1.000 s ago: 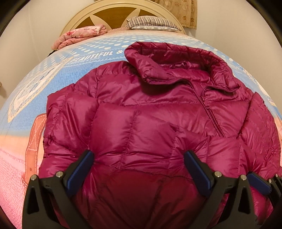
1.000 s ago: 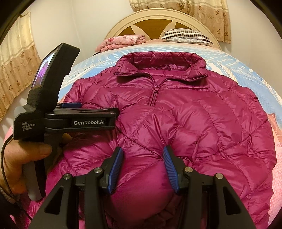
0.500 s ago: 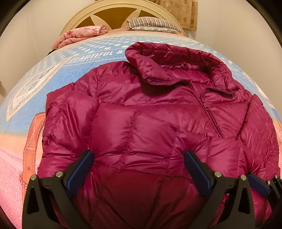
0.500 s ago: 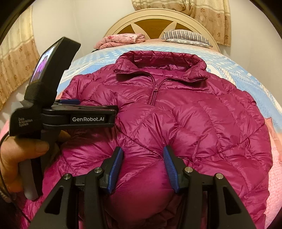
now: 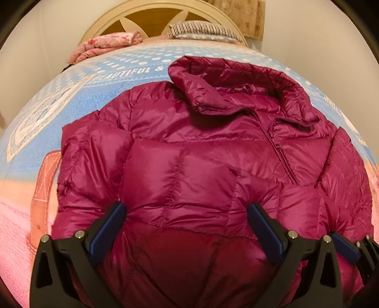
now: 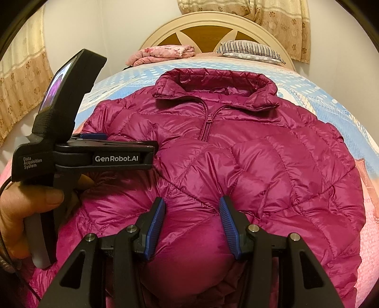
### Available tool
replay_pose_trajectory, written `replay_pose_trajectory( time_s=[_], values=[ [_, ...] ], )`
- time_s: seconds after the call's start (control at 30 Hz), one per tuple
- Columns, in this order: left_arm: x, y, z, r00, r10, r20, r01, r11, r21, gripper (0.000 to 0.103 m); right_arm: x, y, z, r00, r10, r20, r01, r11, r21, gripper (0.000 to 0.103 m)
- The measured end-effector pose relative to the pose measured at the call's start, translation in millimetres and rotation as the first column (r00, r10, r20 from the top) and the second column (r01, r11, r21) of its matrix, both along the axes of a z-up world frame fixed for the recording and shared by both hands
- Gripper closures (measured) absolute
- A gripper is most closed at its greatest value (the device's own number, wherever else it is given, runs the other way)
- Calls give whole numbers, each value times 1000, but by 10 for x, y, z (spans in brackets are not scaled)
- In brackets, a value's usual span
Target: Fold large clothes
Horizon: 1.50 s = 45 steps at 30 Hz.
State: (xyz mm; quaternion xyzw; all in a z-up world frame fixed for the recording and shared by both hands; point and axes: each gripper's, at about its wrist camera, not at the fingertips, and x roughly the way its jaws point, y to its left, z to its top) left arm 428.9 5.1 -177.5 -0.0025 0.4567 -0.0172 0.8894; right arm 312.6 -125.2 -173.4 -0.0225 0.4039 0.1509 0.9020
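The magenta puffer jacket lies front-up on the bed, its long axis running toward the headboard, collar farthest away. The left gripper reads "GenRobot.AI" and "Data Acquisition System"; the bedspread shows "BEAUTIFUL &". Both grippers gape over padding, the right gripper narrower. The hem is hidden.

A home bedroom, bed with arched headboard, striped pillow, folded pink blanket, floral curtains behind.
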Motion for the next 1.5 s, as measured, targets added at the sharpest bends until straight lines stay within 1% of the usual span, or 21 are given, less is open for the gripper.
replay_pose_trajectory(
  time_s=[0.07, 0.1, 0.17, 0.23, 0.3, 0.33, 0.43, 0.47, 0.63, 0.73, 0.87, 0.93, 1.03, 1.17, 1.23, 1.27, 1.33, 1.4, 1.43, 1.47, 1.5],
  values=[
    [-54, 59, 103, 999, 7, 34, -7, 1000, -6, 0, -3, -8, 1, 1000, 0, 1, 0, 1000, 2, 53],
    [-95, 124, 191, 997, 15, 80, -14, 1000, -8, 0, -5, -16, 1, 1000, 0, 2, 0, 1000, 7, 53],
    [-75, 244, 246, 992, 56, 109, -58, 998, 9, 0, -4, -33, 1, 1000, 0, 1, 0, 1000, 19, 53],
    [49, 354, 164, 996, 80, 49, -80, 997, -7, 0, -6, -41, 4, 1000, 0, 2, 0, 1000, 25, 53],
    [180, 461, 9, 996, 91, -21, -92, 994, -59, 0, -7, -48, 9, 1000, 0, 1, -1, 1000, 31, 53],
    [199, 452, -22, 996, 85, -21, -86, 995, -54, 0, -7, -47, 9, 1000, 1, 1, -1, 999, 32, 53],
    [208, 325, -72, 998, 70, 5, -70, 997, 23, 0, -11, -50, 15, 1000, 1, 1, -1, 999, 35, 53],
    [196, 301, -83, 998, 70, 10, -70, 997, 28, 0, -9, -52, 15, 1000, 1, 1, -1, 999, 34, 53],
    [227, 354, -111, 997, 78, 15, -78, 997, -20, 0, -13, -53, 23, 1000, 9, -4, -9, 999, 41, 51],
    [207, 361, -110, 997, 79, 16, -78, 997, -22, 0, 16, -101, 67, 999, 33, -28, -31, 995, 90, 46],
    [137, 391, -107, 997, 82, 16, -81, 997, -19, 0, 154, -236, 250, 992, 77, -97, -61, 985, 163, 43],
    [131, 401, -110, 997, 81, 17, -81, 996, -22, 0, 297, -294, 370, 992, 78, -99, -64, 988, 140, 41],
    [123, 427, -111, 997, 81, 19, -81, 996, -31, 0, 548, -421, 525, 998, 39, -53, -34, 996, 84, 41],
    [120, 445, -106, 996, 82, 21, -81, 996, -28, 0, 1141, -611, 650, 1000, -1, -20, 2, 1000, 29, 40],
    [120, 451, -106, 996, 81, 21, -80, 996, -35, 0, 1620, -676, 665, 998, 21, -57, -20, 1000, 21, 36],
    [119, 449, -106, 996, 81, 22, -80, 996, -38, 0, 1783, -646, 658, 996, 28, -80, -28, 1000, 3, 32],
    [121, 467, -107, 996, 81, 21, -80, 996, -47, 0, 2151, -532, 656, 997, 15, -70, -21, 996, -86, 32],
    [123, 475, -109, 997, 81, 22, -79, 996, -51, 0, 2463, -449, 617, 996, 26, -91, -39, 989, -140, 31],
    [123, 479, -111, 997, 80, 22, -79, 995, -53, 0, 2599, -428, 613, 997, 0, -74, -13, 984, -177, 31],
    [122, 482, -112, 997, 80, 22, -79, 995, -55, 0, 2694, -434, 613, 998, -3, -68, -10, 984, -179, 31],
    [124, 490, -113, 997, 80, 23, -79, 995, -58, 0, 2826, -414, 564, 994, 10, -107, -27, 986, -162, 31]
  ],
)
